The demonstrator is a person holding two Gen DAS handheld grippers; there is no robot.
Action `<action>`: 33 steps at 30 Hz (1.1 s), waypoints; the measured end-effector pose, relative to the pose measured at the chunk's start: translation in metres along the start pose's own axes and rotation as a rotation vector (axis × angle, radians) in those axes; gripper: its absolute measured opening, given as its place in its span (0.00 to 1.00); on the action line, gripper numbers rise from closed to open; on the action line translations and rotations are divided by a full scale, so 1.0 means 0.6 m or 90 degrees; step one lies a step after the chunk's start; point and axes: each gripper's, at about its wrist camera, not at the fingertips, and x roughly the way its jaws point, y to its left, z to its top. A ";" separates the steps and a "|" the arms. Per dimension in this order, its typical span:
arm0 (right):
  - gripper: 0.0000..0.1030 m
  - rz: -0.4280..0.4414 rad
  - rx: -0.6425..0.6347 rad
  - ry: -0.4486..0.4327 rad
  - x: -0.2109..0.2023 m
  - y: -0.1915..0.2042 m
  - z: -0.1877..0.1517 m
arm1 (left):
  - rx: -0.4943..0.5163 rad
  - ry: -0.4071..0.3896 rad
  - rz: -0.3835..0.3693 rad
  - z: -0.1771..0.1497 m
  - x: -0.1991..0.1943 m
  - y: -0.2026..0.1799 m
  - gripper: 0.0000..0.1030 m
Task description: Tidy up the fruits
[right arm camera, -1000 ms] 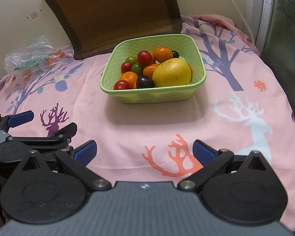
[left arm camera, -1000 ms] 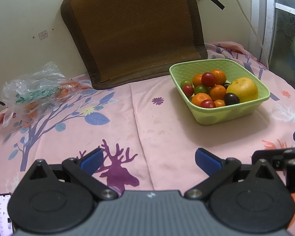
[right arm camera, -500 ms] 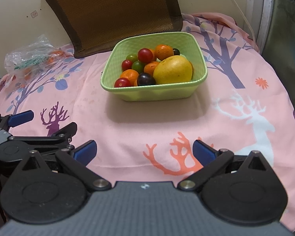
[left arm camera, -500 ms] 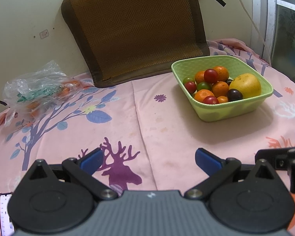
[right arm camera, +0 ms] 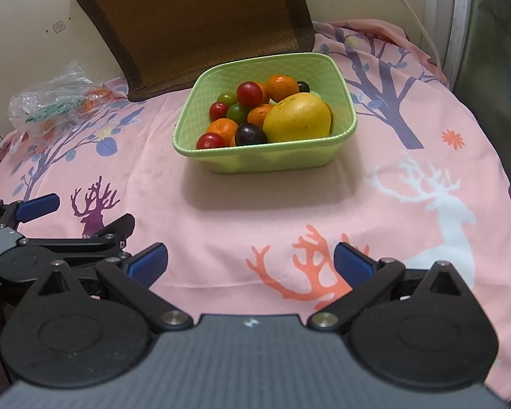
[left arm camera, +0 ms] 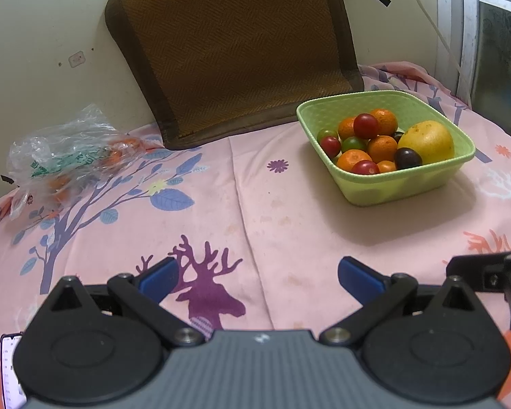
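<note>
Under both tongs lies a pink cloth (left arm camera: 194, 225) printed with trees and deer, and it covers the whole surface. Far ahead of the left tongs, a brown woven mat (left arm camera: 235, 47) leans against the pale wall. Ahead of the right tongs (right arm camera: 250, 262), well apart from its tips, stands a green basket (right arm camera: 272, 162); from the left tongs (left arm camera: 257, 274) the same basket is ahead and to the right. Inside it, on the right side, sits one big yellow fruit (right arm camera: 298, 117). Beside that fruit are several small oranges (right arm camera: 282, 87), red cherry tomatoes (right arm camera: 249, 92), green ones (right arm camera: 237, 112) and a dark plum-like fruit (right arm camera: 250, 134). Far ahead and to the left of both tongs, a crumpled clear plastic bag (left arm camera: 71, 153) lies on the cloth; it seems to hold some orange fruit, but the view there is blurred. Both tongs have their blue fingers spread wide and hold nothing, low above the cloth, the left one just beside the right.
</note>
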 end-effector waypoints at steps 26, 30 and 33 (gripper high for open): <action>1.00 0.003 0.001 0.004 0.005 0.000 0.002 | 0.012 0.002 0.010 0.001 0.006 -0.007 1.00; 1.00 0.003 0.002 0.004 0.004 0.000 0.002 | 0.013 0.001 0.011 0.001 0.006 -0.007 1.00; 1.00 0.004 0.003 0.003 0.005 0.000 0.002 | 0.016 0.000 0.011 0.001 0.006 -0.009 1.00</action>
